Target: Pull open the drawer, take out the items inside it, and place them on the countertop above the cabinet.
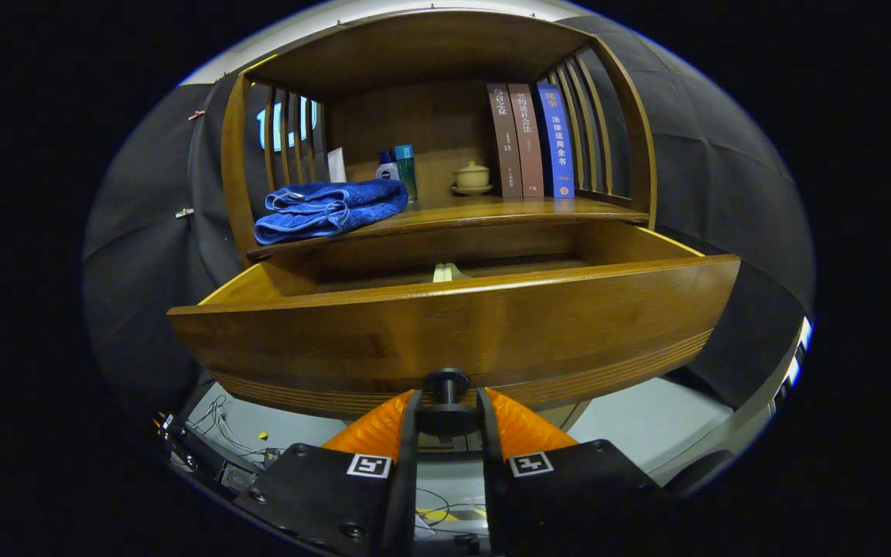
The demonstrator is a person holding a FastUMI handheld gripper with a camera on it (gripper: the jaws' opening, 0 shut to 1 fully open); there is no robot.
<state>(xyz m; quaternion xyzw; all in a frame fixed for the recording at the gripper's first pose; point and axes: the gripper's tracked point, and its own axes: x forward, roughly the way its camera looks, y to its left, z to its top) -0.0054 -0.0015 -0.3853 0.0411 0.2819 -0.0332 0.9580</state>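
The wooden drawer (453, 325) stands pulled out of the cabinet, its front panel just ahead of me. My gripper (447, 402) is shut on the drawer's black round knob (446, 383), with one orange finger (384, 425) pressing on each side of it. Over the drawer's front rim a small pale item (448, 272) peeks up from inside; most of the drawer's inside is hidden. The countertop (492, 210) lies directly above the drawer.
On the countertop lie a folded blue towel (326, 207), two small bottles (399, 166), a white tube (336, 165), a lidded cup on a saucer (472, 178) and three upright books (530, 139). Slatted sides and a top board enclose the shelf. Cables (217, 422) lie on the floor below.
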